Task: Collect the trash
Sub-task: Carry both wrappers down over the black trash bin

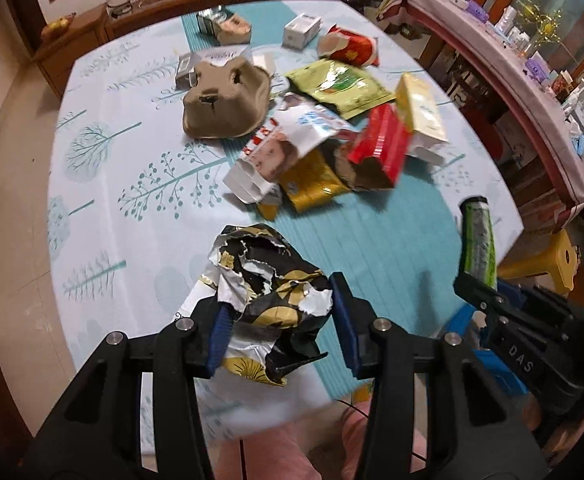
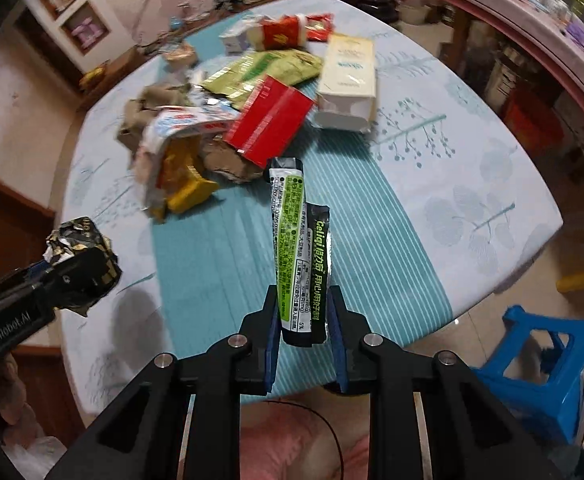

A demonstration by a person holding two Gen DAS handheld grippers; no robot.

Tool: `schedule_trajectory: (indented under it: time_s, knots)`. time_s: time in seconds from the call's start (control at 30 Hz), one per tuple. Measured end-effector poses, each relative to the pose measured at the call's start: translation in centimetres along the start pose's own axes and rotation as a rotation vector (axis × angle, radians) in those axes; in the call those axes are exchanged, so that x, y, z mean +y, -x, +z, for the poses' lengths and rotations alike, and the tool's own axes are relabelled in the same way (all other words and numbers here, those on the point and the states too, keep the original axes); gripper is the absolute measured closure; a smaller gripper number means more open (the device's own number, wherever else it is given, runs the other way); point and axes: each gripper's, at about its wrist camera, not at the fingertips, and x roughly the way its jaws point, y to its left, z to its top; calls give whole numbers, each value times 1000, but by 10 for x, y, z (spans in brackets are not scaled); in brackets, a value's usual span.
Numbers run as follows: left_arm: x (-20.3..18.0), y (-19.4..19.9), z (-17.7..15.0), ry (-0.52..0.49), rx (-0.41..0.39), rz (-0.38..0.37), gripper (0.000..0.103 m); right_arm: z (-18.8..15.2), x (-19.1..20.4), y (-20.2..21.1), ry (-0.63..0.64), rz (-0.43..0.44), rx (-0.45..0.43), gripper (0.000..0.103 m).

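My left gripper (image 1: 282,324) is shut on a crumpled black, gold and white wrapper (image 1: 270,280) and holds it above the table's near edge. It also shows at the left of the right wrist view (image 2: 80,256). My right gripper (image 2: 303,320) is shut on a green and black sachet (image 2: 297,248) that stands upright between the pads; the sachet also shows in the left wrist view (image 1: 477,240). A heap of trash lies mid-table: a red box (image 2: 270,122), a yellow pouch (image 2: 186,186), a green bag (image 2: 264,70), a white carton (image 2: 347,82) and a brown paper mask (image 1: 228,100).
The table (image 2: 471,184) has a pale tree-print cloth with a teal striped runner. A blue plastic stool (image 2: 543,364) stands at the right, a yellow stool (image 1: 539,264) beyond it. A wooden sideboard (image 1: 92,36) lines the far wall. A pink-covered shelf (image 1: 491,48) runs along the right.
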Motion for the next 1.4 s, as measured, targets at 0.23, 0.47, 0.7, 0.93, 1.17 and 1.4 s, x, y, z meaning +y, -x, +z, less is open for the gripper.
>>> schedule_trajectory:
  time_s: [0.23,0.47,0.7,0.93,1.17,1.4]
  knots:
    - [-50,47,-52,131,-67,55,61,-18,-17,46,154,135,-19,81]
    - [-105,67,-110,257,-110,98,61,-56,-50,72,347,199,-3,81]
    - [-144,51,-163,289,-72,153,61,-99,-86,66,421,230,63,81]
    - [-157,-20,-199,238,17,159,61,-135,-106,-5,376,210,152,81]
    - [-161,-127,-231,176,66,152,60,-174,-131,-118,336,139,235,81]
    - [-154,-219,-257,207,77,164,59,-200,-147,-226,360,88,287,81]
